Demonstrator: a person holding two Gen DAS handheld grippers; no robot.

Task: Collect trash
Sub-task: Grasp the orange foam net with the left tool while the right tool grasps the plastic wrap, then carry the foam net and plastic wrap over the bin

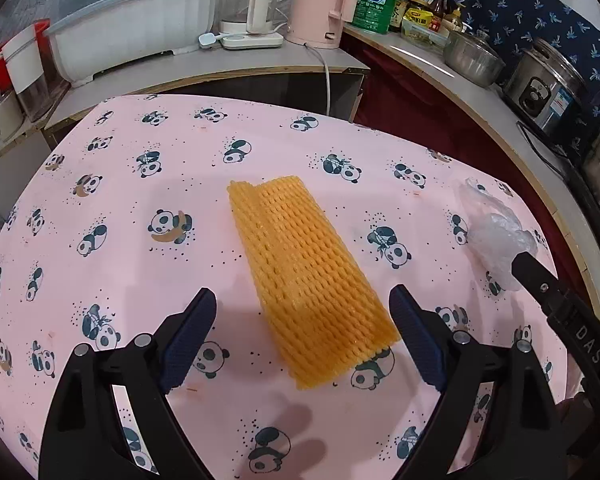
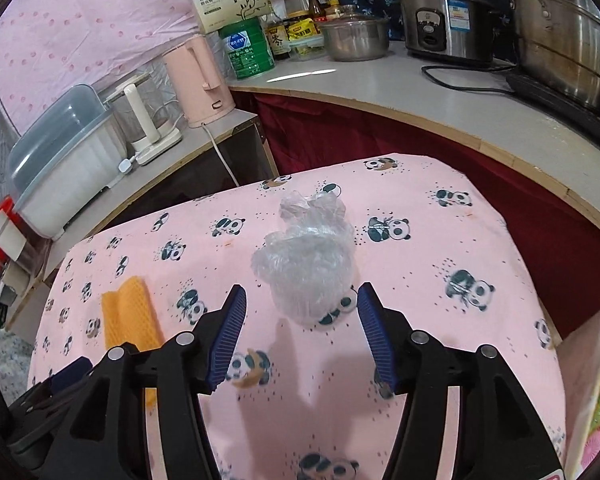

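landmark: orange foam net [image 1: 308, 276], flat on the pink panda tablecloth [image 1: 140, 184], long axis running away from the left wrist camera, near end closest to the tool

left gripper [image 1: 302, 322]: jaws spread wide, empty, one blue pad either side of the net's near end, pads not pressing it; likely lined up that way so a squeeze pinches the net across its narrow width

left fingers [image 1: 190, 340]: left pad clear of the net's edge, right pad just beside the net's near right corner, touching or not cannot tell

tablecloth: bare around the net, nothing blocking a straight close

clear plastic wrap [image 2: 306, 264]: crumpled wad, right of the net and well apart from it, near the cloth's right edge in the left view

right gripper [image 2: 302, 322]: jaws parted about midway, nothing clamped, wad just ahead of the tips and centred on the gap; probably held so a short push forward brings the wad between the pads

net from right view: seen left of the right tool, partly hidden behind the left tool's black body

trash location: both pieces on the tablecloth, none lifted yet, no bin in either view

step judged: paired pre-grasp, one tool per piece

risk judged: wad light and springy, may slip out of a loose pinch; net soft, should compress easily

background beyond the net: pink kettle [image 1: 324, 4], green tin [image 1: 376, 4], rice cooker [image 1: 544, 84] on the counter, not part of the job
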